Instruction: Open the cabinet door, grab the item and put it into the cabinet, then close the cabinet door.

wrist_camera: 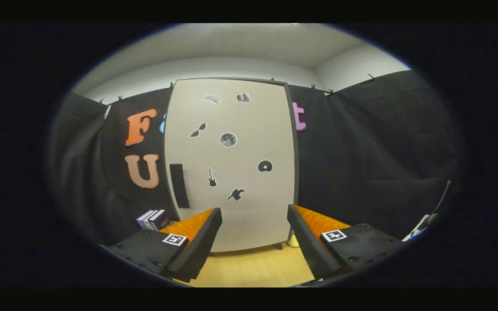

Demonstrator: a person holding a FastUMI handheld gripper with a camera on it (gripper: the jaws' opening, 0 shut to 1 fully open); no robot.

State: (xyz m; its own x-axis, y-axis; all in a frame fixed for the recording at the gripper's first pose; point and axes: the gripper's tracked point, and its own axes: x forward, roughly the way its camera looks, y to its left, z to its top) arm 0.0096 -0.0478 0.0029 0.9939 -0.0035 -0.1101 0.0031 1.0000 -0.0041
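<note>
Tongs [254, 242] are hanging released and empty, fingers spread toward the tall beige sticker-dotted cabinet door [231, 164], which is sitting shut at centre frame; its black bar handle [179, 185] is waiting left. Small boxes [154, 219] are resting lower left on the wooden desk [253, 268].

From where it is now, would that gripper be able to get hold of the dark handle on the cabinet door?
Probably yes. The gripper is open, the door is shut, and nothing lies between the fingers and the handle. The handle sits ahead and off to the left, so the gripper would need to swing that way.
</note>
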